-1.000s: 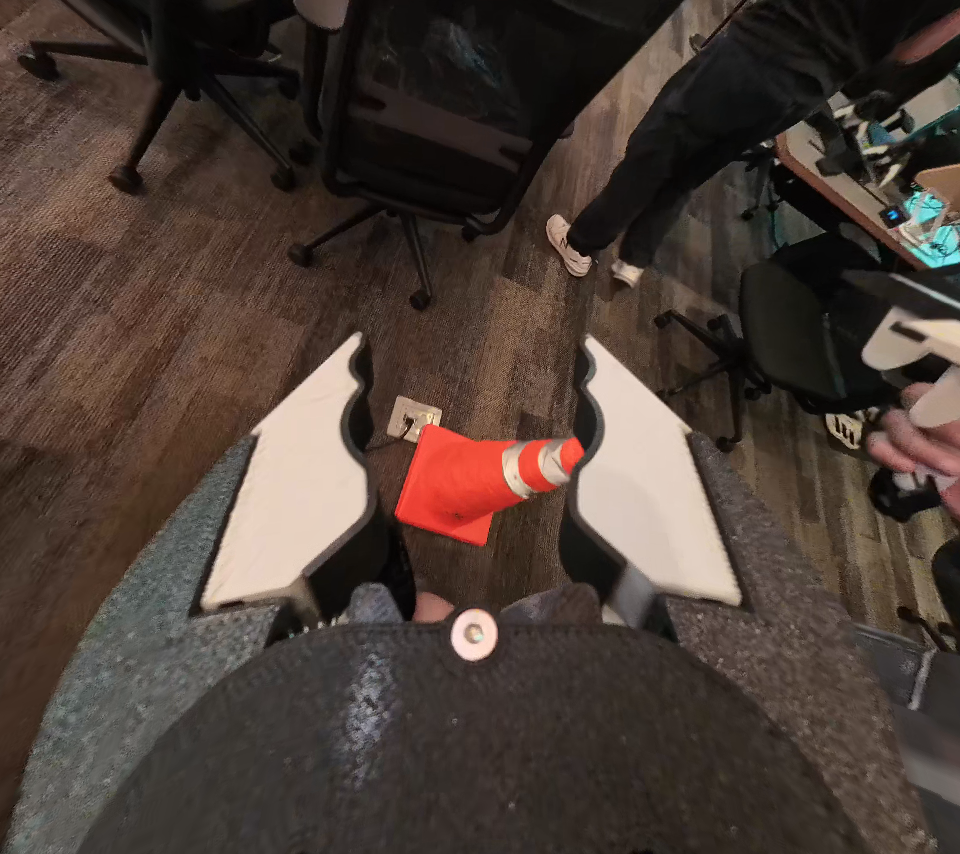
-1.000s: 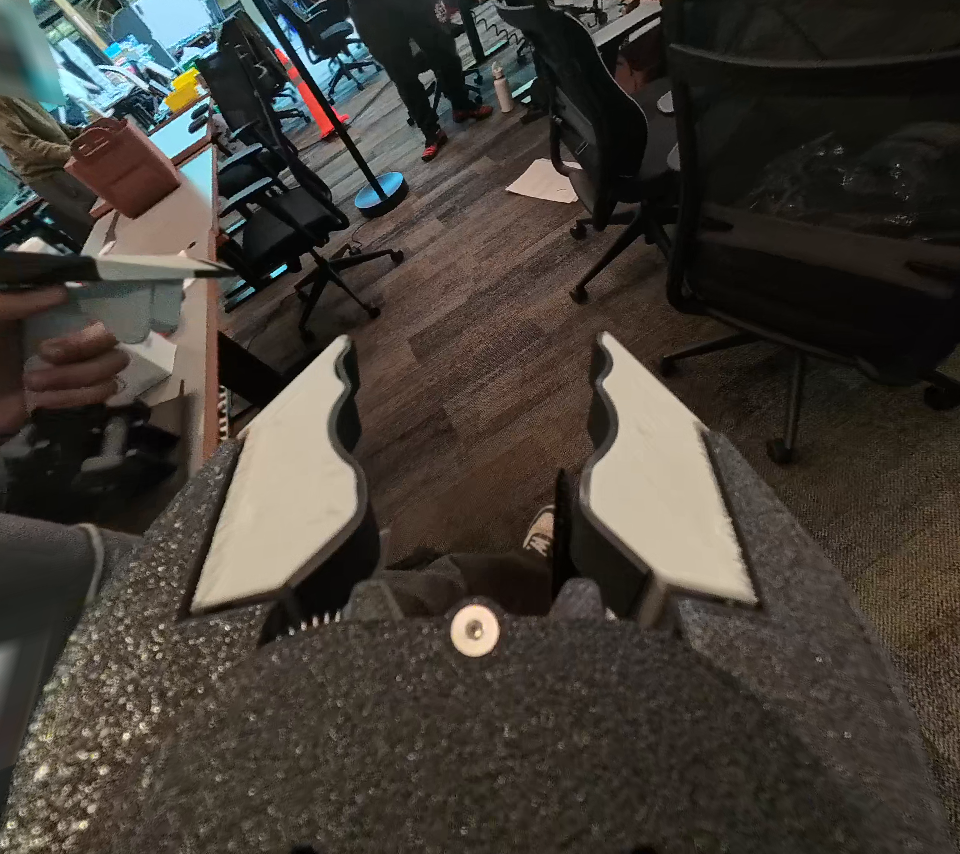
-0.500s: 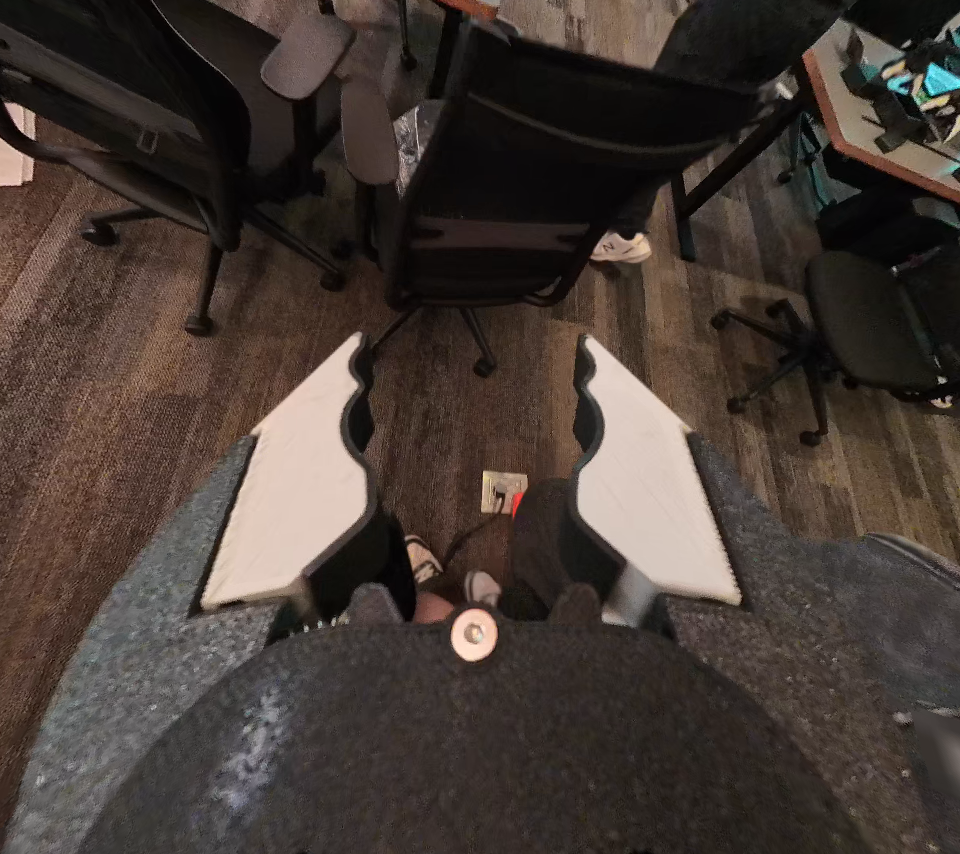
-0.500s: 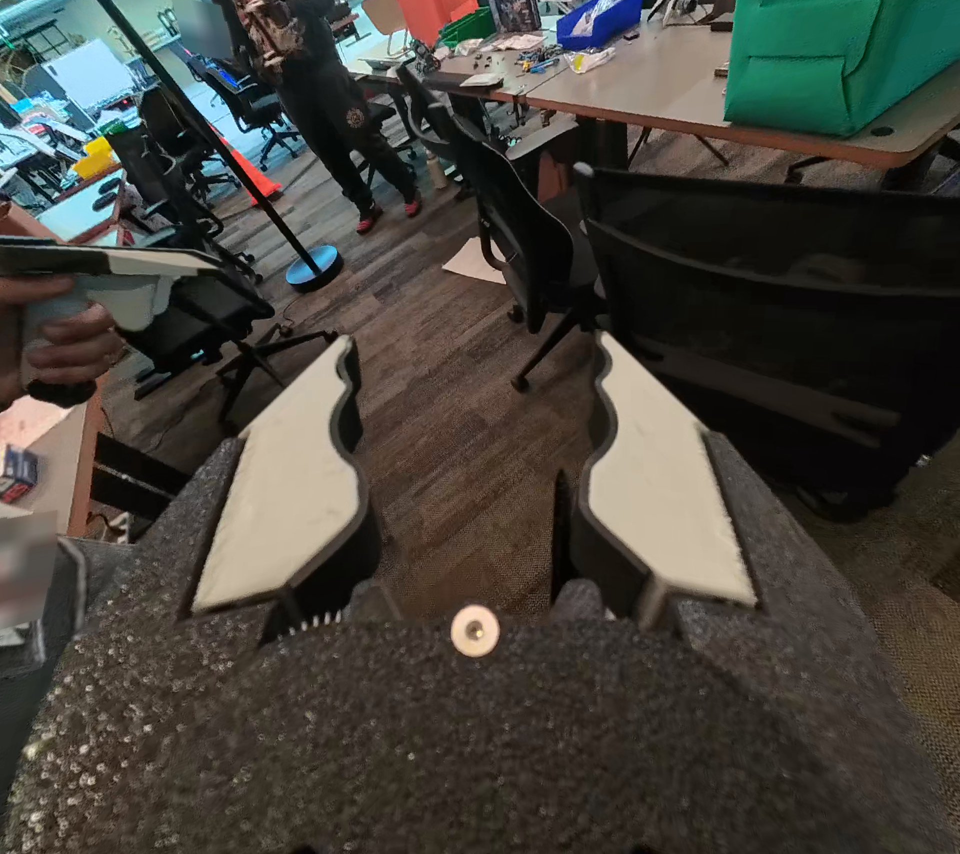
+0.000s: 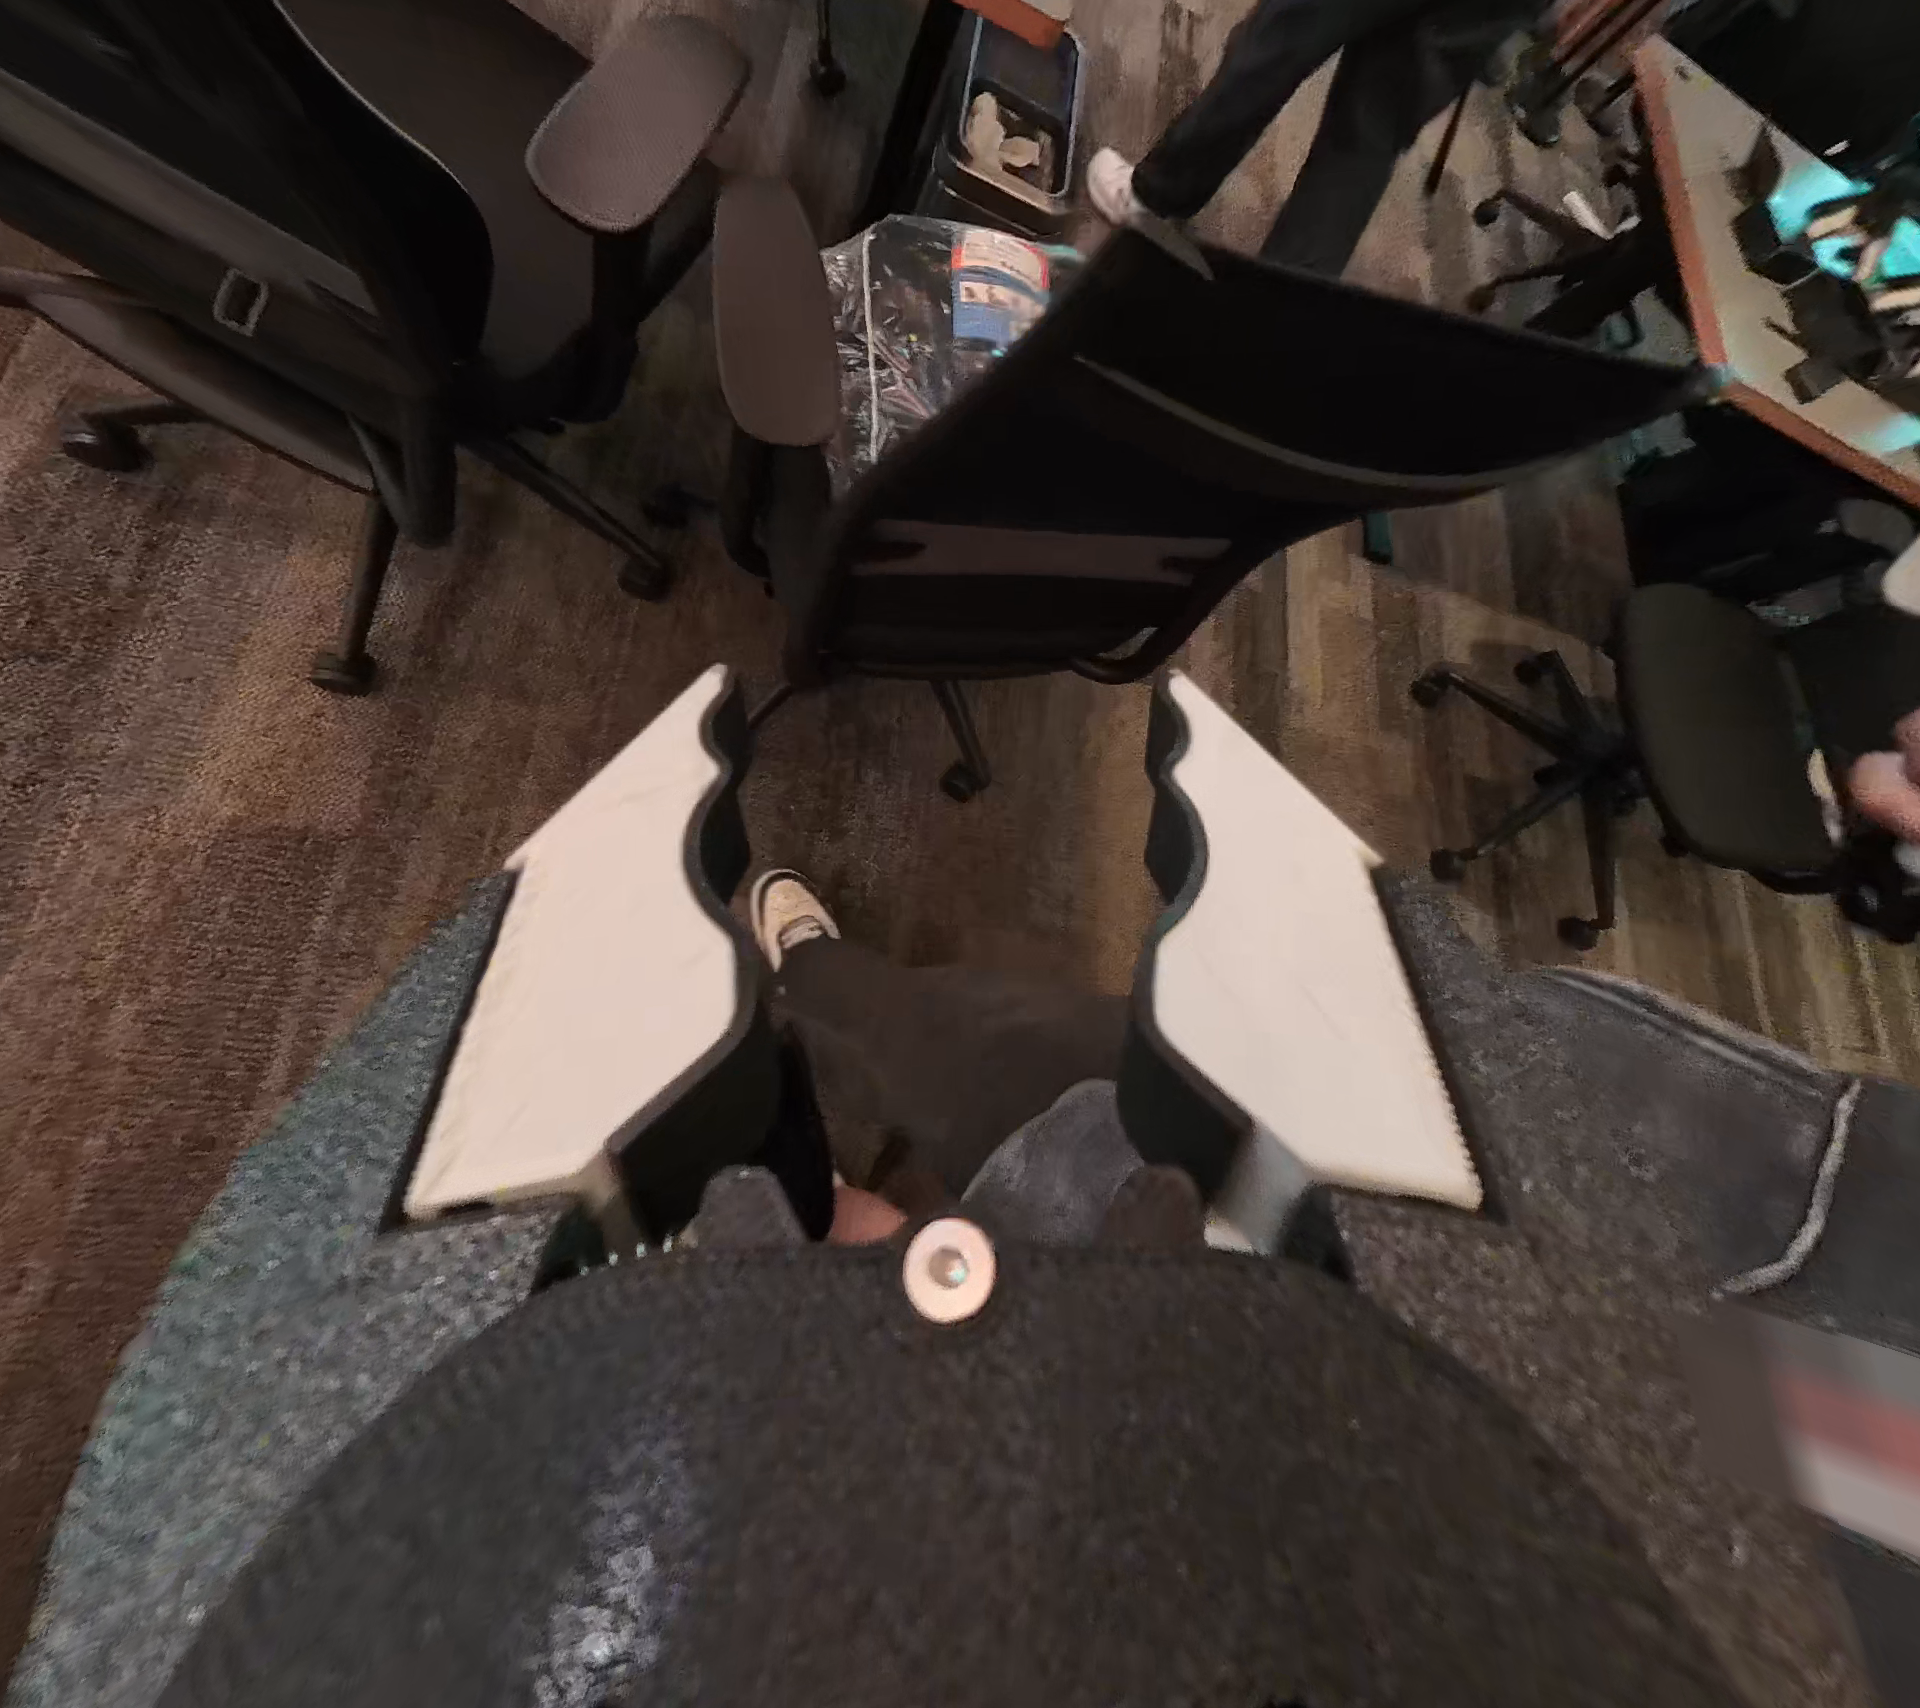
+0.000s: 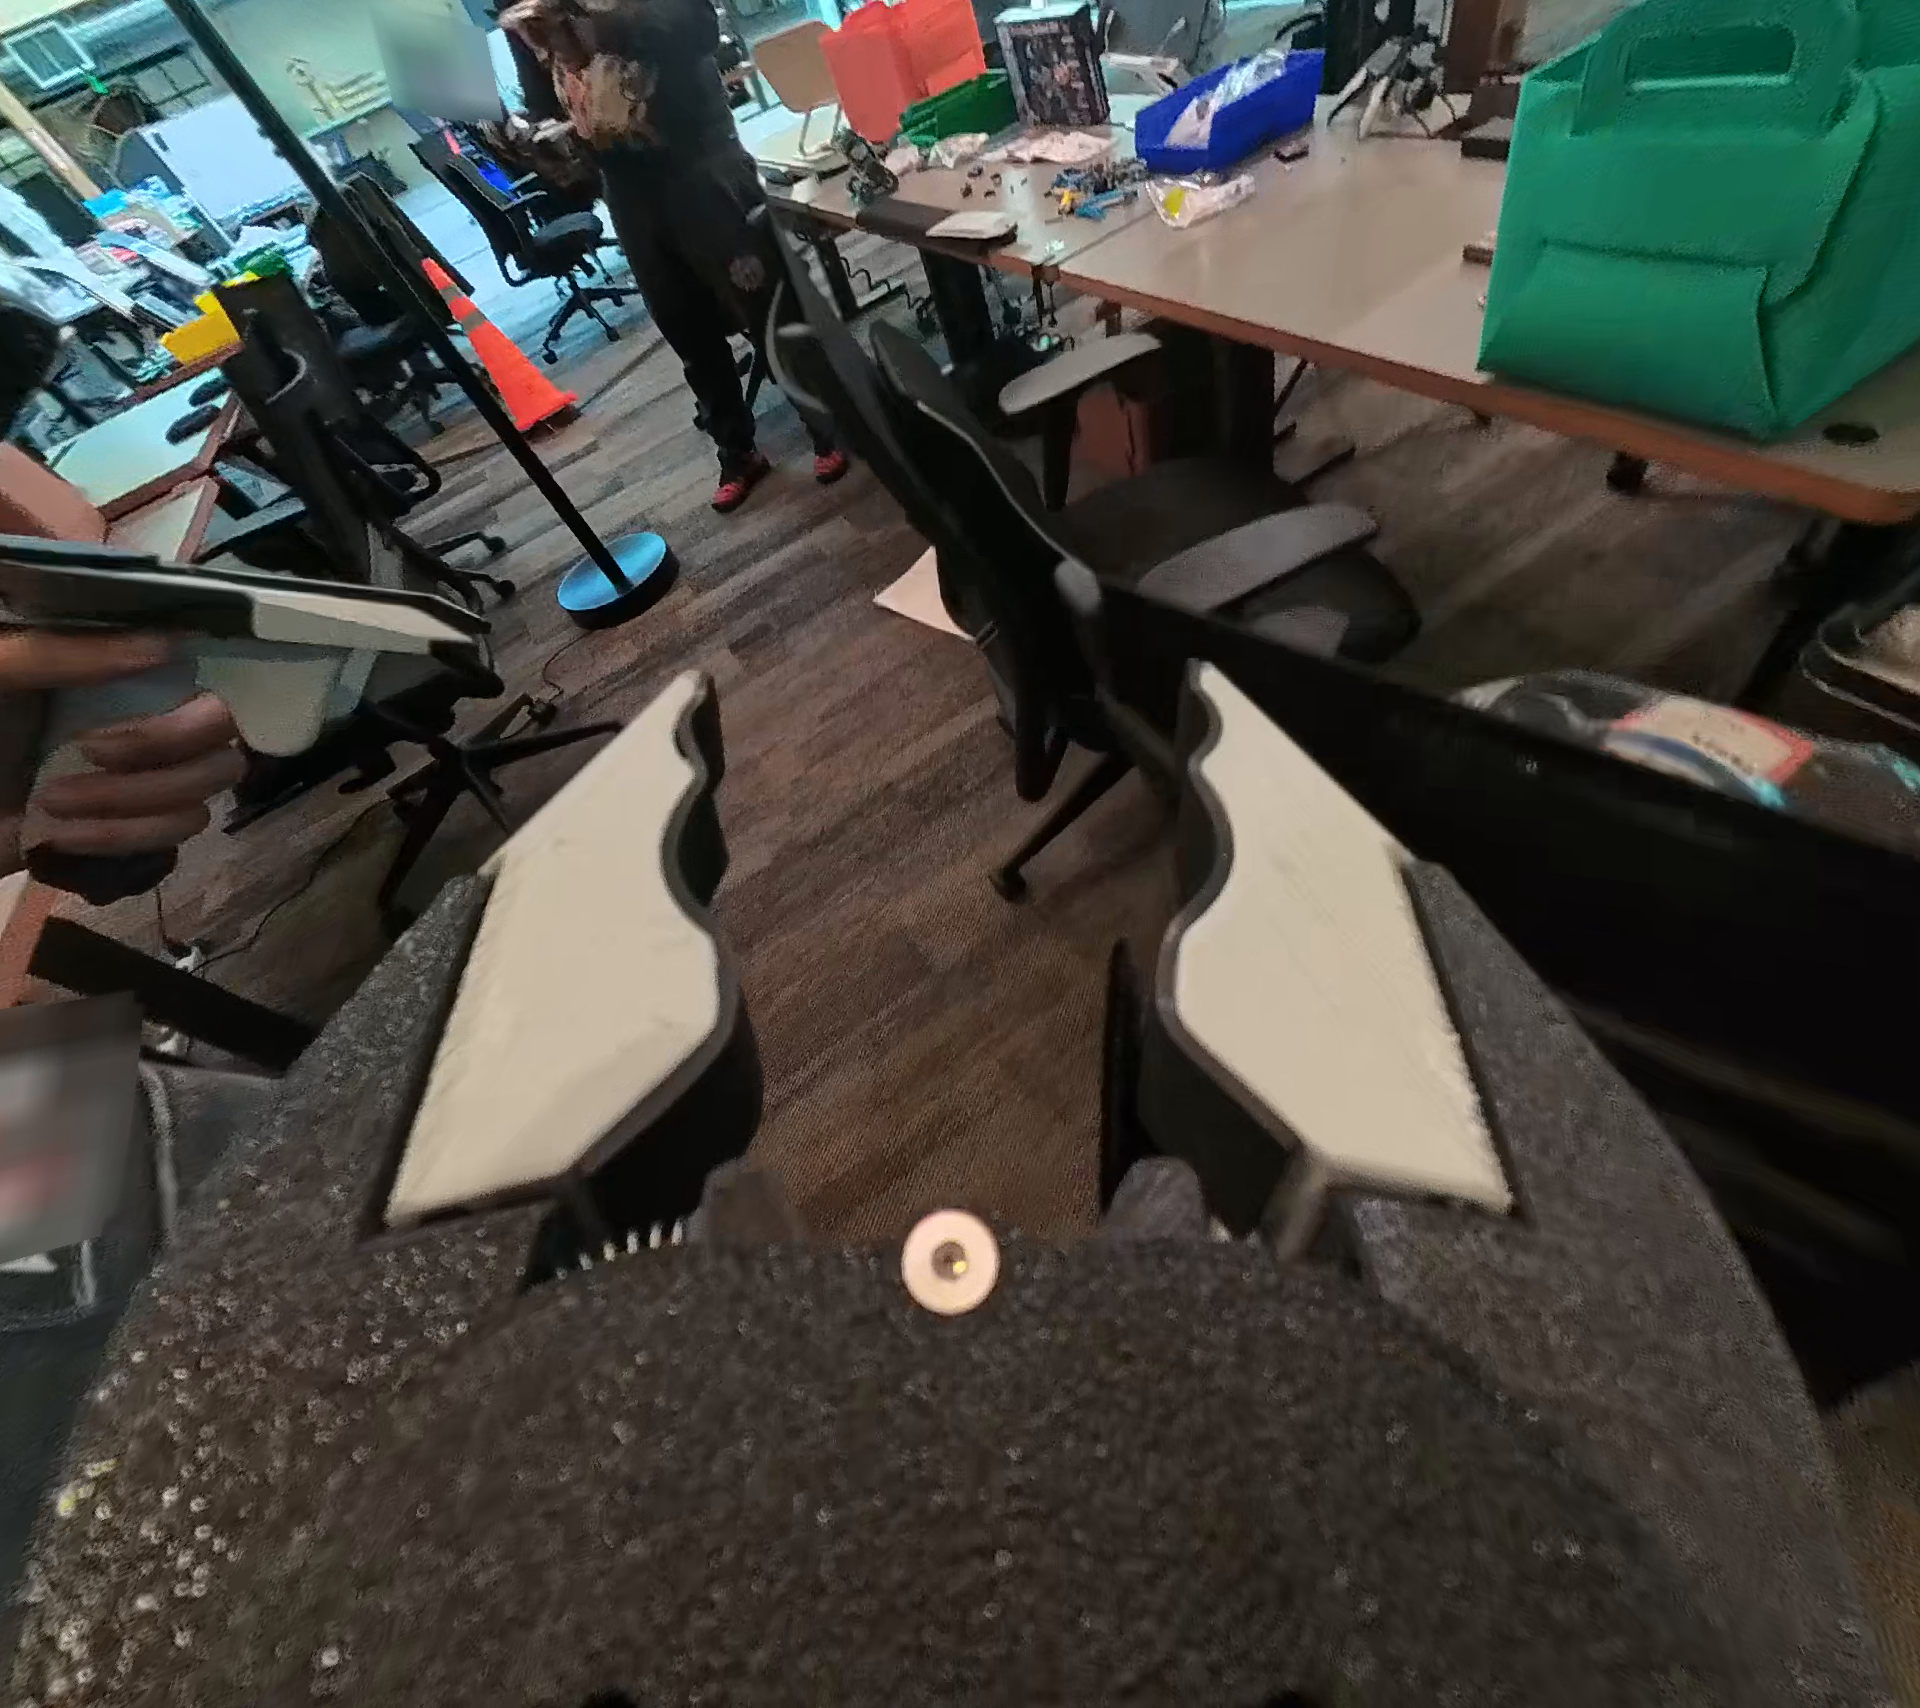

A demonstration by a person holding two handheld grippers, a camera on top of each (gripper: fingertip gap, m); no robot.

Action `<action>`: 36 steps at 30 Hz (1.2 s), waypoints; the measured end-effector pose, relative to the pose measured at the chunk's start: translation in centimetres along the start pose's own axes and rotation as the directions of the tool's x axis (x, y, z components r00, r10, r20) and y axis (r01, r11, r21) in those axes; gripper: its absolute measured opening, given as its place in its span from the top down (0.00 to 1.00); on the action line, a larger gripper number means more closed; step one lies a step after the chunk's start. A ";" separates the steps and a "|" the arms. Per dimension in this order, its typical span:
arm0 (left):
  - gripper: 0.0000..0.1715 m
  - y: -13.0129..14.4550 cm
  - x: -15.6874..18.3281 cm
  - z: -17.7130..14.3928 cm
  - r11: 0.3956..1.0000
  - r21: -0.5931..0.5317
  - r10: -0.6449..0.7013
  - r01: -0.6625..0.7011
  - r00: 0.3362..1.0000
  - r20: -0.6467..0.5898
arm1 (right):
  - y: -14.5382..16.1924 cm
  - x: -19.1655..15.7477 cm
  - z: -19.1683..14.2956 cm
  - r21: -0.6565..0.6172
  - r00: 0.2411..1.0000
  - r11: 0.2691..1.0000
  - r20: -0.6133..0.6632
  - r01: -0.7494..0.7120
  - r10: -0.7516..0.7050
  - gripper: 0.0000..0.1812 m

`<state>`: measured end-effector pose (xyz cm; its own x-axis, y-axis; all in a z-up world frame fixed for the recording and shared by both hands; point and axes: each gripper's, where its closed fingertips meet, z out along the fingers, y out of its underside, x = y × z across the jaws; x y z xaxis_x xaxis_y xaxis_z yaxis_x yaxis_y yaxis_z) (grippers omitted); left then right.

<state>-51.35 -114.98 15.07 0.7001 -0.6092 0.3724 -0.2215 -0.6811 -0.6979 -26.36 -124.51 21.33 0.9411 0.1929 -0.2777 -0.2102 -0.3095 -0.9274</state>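
Note:
My left gripper [image 5: 945, 723] is open and empty, held in the air over the brown carpet. It points down at the back of a black mesh office chair [image 5: 1195, 453]. A shoe [image 5: 790, 910] and a dark trouser leg show between its fingers below. My right gripper [image 6: 945, 723] is open and empty, held above the floor and pointing across the room. The same chair's back [image 6: 1558, 785] is just right of its right finger. The left gripper [image 6: 260, 619], held in a hand, shows at the left edge of the right wrist view.
A second office chair [image 5: 312, 204] stands left of the first. A long table [image 6: 1351, 287] carries a green bag [image 6: 1714, 204], a blue bin and small parts. A person [image 6: 675, 204] stands beyond, near an orange cone [image 6: 509, 370] and a pole with a round base [image 6: 618, 578]. Another person's legs [image 5: 1299, 27] are nearby.
Both grippers have tilted upward, so more of the table and chairs shows. The orange cone lying under the left gripper a second ago is out of its view. Both stay open.

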 end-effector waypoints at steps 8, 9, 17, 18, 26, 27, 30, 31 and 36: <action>0.55 -10.3 -4.3 4.2 0.999 0.033 0.031 -0.033 0.996 0.083 | -9.6 2.3 11.1 0.078 0.989 0.994 0.120 0.082 -0.091 0.54; 0.55 -10.9 -5.3 4.3 0.999 0.032 0.020 -0.024 0.994 0.107 | -10.6 2.1 12.7 0.074 0.984 0.992 0.140 0.101 -0.110 0.54; 0.55 -13.1 -14.4 4.5 0.991 0.066 -0.130 0.120 0.977 0.170 | -14.3 -1.8 27.2 0.015 0.940 0.986 0.299 0.168 -0.164 0.55; 0.55 -13.6 -15.9 4.3 0.989 0.075 -0.141 0.130 0.975 0.174 | -14.2 -2.7 29.2 0.002 0.936 0.986 0.315 0.168 -0.160 0.55; 0.55 -17.9 -33.4 0.1 0.977 0.153 -0.185 0.151 0.953 0.240 | -14.6 -14.5 46.0 -0.003 0.885 0.984 0.437 0.178 -0.159 0.55; 0.54 -18.5 -35.9 -1.0 0.975 0.153 -0.194 0.159 0.948 0.251 | -14.9 -16.3 48.2 -0.009 0.885 0.984 0.439 0.178 -0.156 0.55; 0.55 -21.2 -42.4 -5.2 0.968 0.190 -0.205 0.162 0.949 0.240 | -17.1 -22.8 54.1 0.006 0.859 0.992 0.499 0.130 -0.115 0.55; 0.55 -22.0 -44.6 -6.7 0.966 0.207 -0.206 0.156 0.946 0.249 | -17.7 -25.1 55.9 0.014 0.842 0.992 0.527 0.124 -0.113 0.55; 0.55 -23.2 -56.5 -12.9 0.956 0.239 -0.250 0.169 0.896 0.367 | -17.1 -33.9 64.2 -0.022 0.768 0.975 0.619 0.223 -0.161 0.54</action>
<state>-94.54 -69.96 18.06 0.9318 -0.2265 0.2837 0.0689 -0.6569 -0.7508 -71.64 -65.97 30.46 0.5930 0.7748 -0.2190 0.0108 -0.2796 -0.9601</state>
